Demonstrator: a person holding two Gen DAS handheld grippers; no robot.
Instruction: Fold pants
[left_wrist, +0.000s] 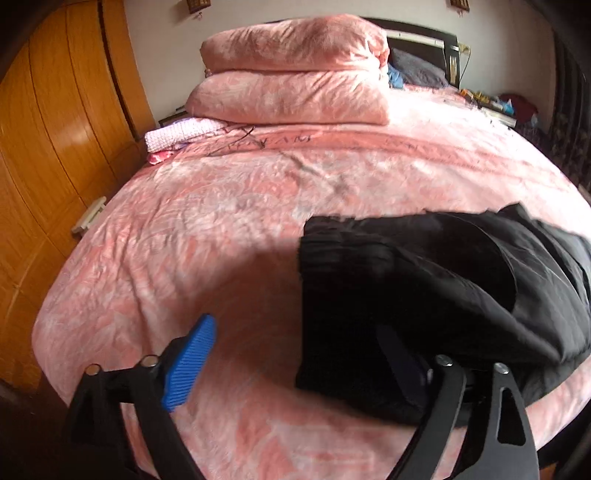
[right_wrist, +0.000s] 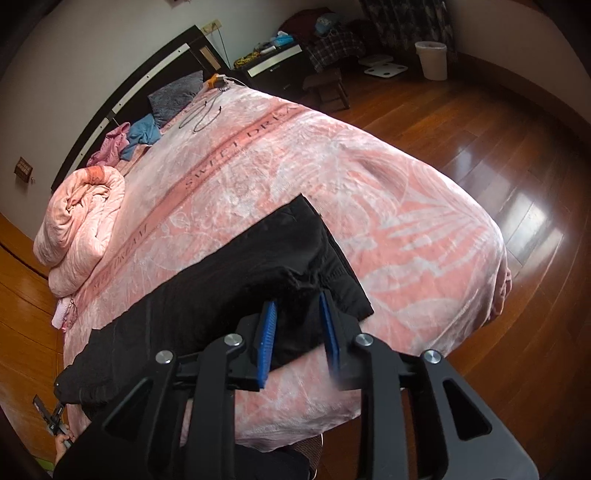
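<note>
Pants (left_wrist: 424, 280) — one black pair, two hand-held grippers, left (left_wrist: 295, 369) wide, right (right_wrist: 299, 332) slightly parted — neither gripping.

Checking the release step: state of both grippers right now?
Left gripper: open wide, holding nothing; black pants lie over one finger.
Right gripper: partly open, pants edge between the pads, not clamped.

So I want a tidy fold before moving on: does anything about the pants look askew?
Yes. The black pants lie slanted across the pink bedspread, and the top layer is bunched and rumpled near the right tool, not flat.
</note>
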